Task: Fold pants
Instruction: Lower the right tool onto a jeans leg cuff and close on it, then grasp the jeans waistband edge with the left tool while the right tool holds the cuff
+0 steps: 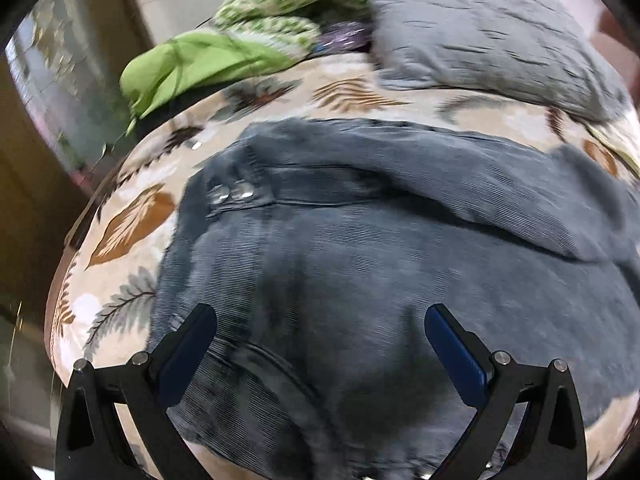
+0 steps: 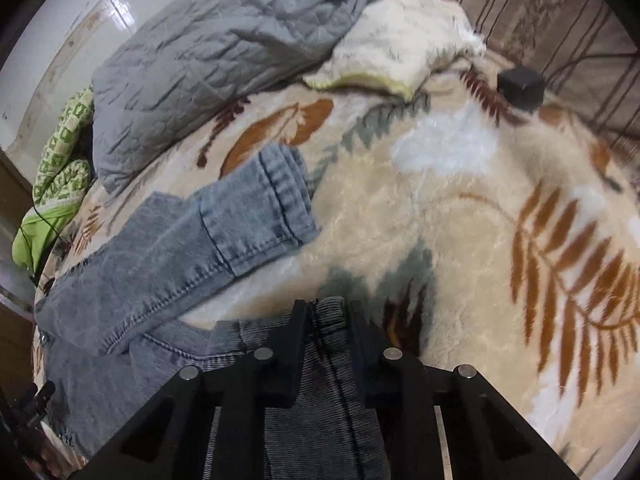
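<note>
The washed grey-blue denim pants [image 2: 168, 248] lie limp and fairly heavy on the leaf-patterned fleece bed [image 2: 460, 216], best taken at seams and hems. The right gripper [image 2: 326, 320] pinches a near leg hem; the left gripper [image 1: 320, 328] hangs open over the seat.

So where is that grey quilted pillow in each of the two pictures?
Left wrist view: the grey quilted pillow fills the upper right, beyond the jeans.
Right wrist view: the pillow lies in the upper left, beyond the folded-over jeans leg.
Shared landmark: the green patterned cloth lies right beside the pillow's left end in both, all on the leaf-print blanket.
</note>
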`<state>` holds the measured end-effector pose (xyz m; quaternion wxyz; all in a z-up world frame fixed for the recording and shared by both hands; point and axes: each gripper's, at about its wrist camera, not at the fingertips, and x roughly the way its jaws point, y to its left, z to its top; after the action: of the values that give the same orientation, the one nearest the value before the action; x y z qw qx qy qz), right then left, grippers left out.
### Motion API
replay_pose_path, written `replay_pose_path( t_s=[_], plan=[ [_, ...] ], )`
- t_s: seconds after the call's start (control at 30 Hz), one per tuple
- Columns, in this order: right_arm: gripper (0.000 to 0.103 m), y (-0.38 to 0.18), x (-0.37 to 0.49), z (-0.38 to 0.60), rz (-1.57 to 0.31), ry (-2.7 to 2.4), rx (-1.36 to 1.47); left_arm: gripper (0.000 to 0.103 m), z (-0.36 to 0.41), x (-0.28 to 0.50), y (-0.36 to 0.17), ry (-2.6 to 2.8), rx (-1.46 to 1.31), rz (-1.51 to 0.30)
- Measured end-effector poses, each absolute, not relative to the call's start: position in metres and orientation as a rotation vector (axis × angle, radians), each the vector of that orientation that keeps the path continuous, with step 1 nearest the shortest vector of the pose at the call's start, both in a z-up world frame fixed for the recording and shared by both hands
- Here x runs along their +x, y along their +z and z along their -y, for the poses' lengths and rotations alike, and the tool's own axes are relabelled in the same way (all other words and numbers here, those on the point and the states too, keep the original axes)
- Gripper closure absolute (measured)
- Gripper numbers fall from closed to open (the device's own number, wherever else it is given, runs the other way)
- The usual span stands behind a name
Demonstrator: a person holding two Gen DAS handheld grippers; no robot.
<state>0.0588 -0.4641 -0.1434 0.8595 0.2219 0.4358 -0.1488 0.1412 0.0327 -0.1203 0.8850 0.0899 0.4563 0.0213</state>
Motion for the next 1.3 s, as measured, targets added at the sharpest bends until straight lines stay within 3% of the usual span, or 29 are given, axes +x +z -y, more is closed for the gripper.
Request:
replay_pose_path(
  t_s=[0.23, 0.3, 0.43, 0.6, 0.77, 0.97, 1.3],
  plan=[
    [0.084, -0.132, 0.050, 0.474, -0.854, -0.403, 0.481, 0.000, -0.059, 0.153, -0.135, 0.088, 0.130, -1.020],
    [0.103, -0.134, 0.052, 0.475, -0.871, -0.456, 0.444, 0.000, -0.059, 0.152, -0.139, 0.092, 0.136, -1.020],
    [0.103, -0.149, 0.047, 0.490, -0.912, -0.469, 0.547, 0.000, -0.057, 0.151, -0.145, 0.076, 0.170, -1.014],
    [0.102, -0.114, 0.035, 0.464, -0.781, -0.319, 0.516, 0.000, -0.066, 0.154, -0.146, 0.062, 0.155, -1.022],
    [0.102, -0.123, 0.048, 0.428, -0.927, -0.210, 0.427, 0.000, -0.064, 0.157, -0.146, 0.051, 0.227, -1.018],
    [0.102, -0.146, 0.039, 0.481, -0.925, -0.238, 0.724, 0.000, -0.078, 0.163, -0.143, 0.028, 0.279, -1.031],
    [0.101, -0.161, 0.059, 0.473, -0.947, -0.316, 0.641, 0.000, -0.091, 0.159, -0.142, 0.037, 0.295, -1.025]
  ],
)
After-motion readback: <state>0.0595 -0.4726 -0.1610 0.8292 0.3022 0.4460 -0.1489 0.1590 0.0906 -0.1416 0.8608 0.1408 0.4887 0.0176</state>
